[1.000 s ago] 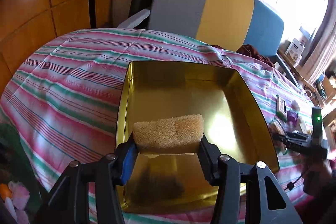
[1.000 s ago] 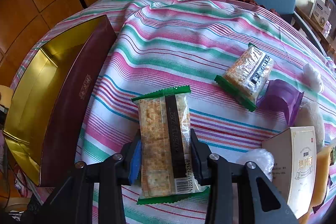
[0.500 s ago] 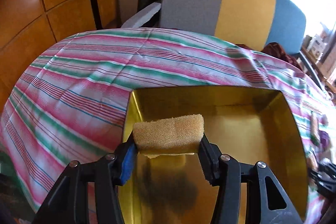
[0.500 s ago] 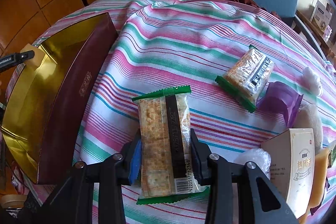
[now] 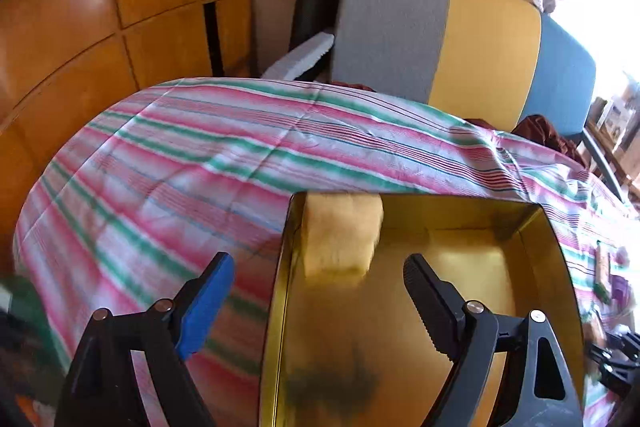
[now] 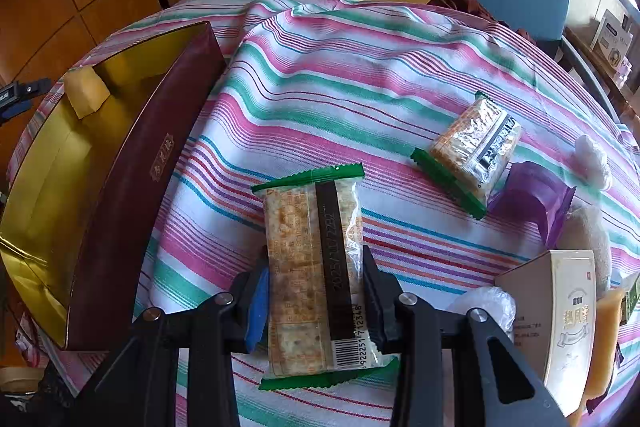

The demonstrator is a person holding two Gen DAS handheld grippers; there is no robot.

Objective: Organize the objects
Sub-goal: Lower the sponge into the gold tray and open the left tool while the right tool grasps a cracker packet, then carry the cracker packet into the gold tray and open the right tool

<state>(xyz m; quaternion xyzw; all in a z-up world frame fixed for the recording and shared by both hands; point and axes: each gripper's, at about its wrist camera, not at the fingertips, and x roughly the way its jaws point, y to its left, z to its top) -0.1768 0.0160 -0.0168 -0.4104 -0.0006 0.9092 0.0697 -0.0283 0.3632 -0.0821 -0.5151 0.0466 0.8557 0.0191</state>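
So the left gripper [image 5: 316, 281] has its jaws spread wide — they've just been opening, and nothing is pinched between them. The yellow sponge [image 5: 340, 235] is loose beyond the fingertips, blurred, at the far left corner of the gold-lined box [image 5: 532, 227]; I can't tell whether it is touching the box floor or the wall. In the right wrist view the same sponge [image 6: 86, 91] shows at the far end of the box [image 6: 132, 179], tilted against the inside, with the blue-padded tip of the left gripper just left of it.

The box has a dark maroon outside wall with a small gold label, and it sits on the left part of the bench, which is covered by a pink, green and white striped cloth [image 6: 320, 87].

The right gripper [image 6: 316, 291] is closed narrow on a cracker packet [image 6: 312, 267] with green crimped ends, clamped by its long sides over the near middle of the bench, just right of the box.

Further right and a bit farther out lies a second cracker packet [image 6: 472, 147], tilted, touching a purple wrapper [image 6: 536, 195]. Near the right edge there's a cream carton [image 6: 560, 315] with gold lettering, a crumpled clear plastic bit [image 6: 488, 303] beside it, and a white fluffy thing [image 6: 592, 159] farther out.

Behind the bench — a chair back [image 5: 440, 35] in grey, yellow and blue panels, plus orange wooden cabinet doors [image 5: 100, 7] on the left.
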